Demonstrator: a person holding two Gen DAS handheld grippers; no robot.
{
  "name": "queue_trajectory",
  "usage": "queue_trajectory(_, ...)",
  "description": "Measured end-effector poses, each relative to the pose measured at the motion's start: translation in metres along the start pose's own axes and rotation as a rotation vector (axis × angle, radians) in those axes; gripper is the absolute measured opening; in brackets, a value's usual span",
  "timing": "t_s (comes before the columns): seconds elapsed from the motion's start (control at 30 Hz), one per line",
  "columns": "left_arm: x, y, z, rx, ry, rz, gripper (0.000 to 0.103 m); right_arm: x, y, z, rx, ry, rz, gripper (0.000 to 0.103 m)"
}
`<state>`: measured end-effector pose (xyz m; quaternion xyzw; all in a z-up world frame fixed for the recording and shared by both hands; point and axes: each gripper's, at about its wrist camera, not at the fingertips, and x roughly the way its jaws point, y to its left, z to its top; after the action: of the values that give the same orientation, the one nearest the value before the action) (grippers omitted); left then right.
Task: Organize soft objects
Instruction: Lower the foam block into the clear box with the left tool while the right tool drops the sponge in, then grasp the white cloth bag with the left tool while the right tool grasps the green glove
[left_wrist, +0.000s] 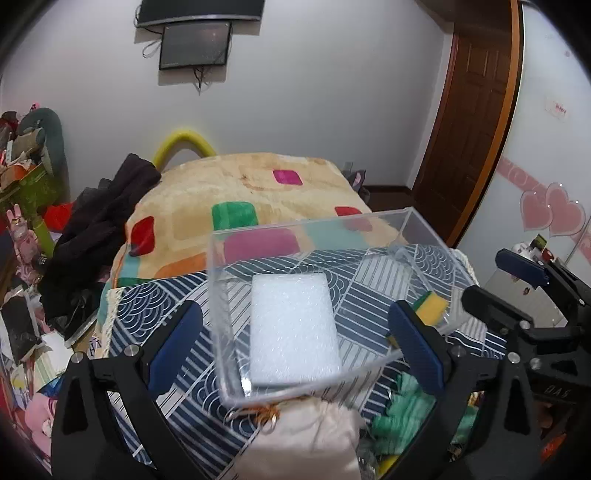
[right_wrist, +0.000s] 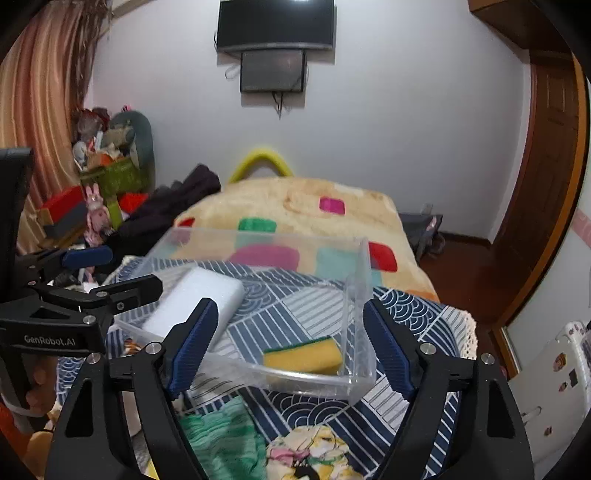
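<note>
A: Both your grippers, left (left_wrist: 295, 332) and right (right_wrist: 288, 347), gape empty; white foam (left_wrist: 293, 328) and yellow sponge (right_wrist: 303, 356) sit in the clear bin (right_wrist: 360, 295).

B: Next (my guess) the green knit (right_wrist: 218, 435) beside it: pinch mid-fold, lift clear over the rim.

White wall (right_wrist: 406, 110), wooden door (left_wrist: 469, 122)

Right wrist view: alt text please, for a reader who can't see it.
The open right gripper faces a clear bin on a patterned cloth, holding a white foam block and a yellow sponge. The left gripper enters from the left; green fabric lies nearby.
</note>
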<state>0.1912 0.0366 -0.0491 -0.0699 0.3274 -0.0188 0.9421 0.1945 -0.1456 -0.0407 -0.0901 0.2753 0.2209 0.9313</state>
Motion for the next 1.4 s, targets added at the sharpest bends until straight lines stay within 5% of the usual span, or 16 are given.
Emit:
queue_trajectory(0.3,-0.031,0.006,-0.036,0.011,-0.014,0.001,0.103,-0.027,0.010,-0.018,0.002,-0.044,0.030,0.081)
queue_trajectory(0.7,-0.001,0.006,-0.099,-0.032,0.142,-0.033,0.102,0.006,0.029,-0.081,-0.010,0.138,0.094,0.082)
queue_trajectory(0.93,0.008,-0.002,-0.114,-0.029,0.151,-0.038,0.101,0.019,0.027,-0.099,0.032,0.181,0.086,0.074)
queue_trajectory(1.03,0.013,-0.002,-0.117,-0.039,0.161,-0.024,0.085,0.017,0.028,-0.101,0.026,0.185,0.078,0.059)
queue_trajectory(1.17,0.016,0.003,-0.119,-0.071,0.171,-0.061,0.076,0.016,0.027,-0.101,0.030,0.174,0.070,0.047)
queue_trajectory(1.23,0.015,0.001,-0.121,-0.065,0.165,-0.074,0.063,0.016,0.026,-0.102,0.029,0.175,0.072,0.032)
queue_trajectory(1.4,0.010,0.001,-0.125,-0.066,0.153,-0.065,0.035,0.009,0.023,-0.101,0.040,0.159,0.079,0.018)
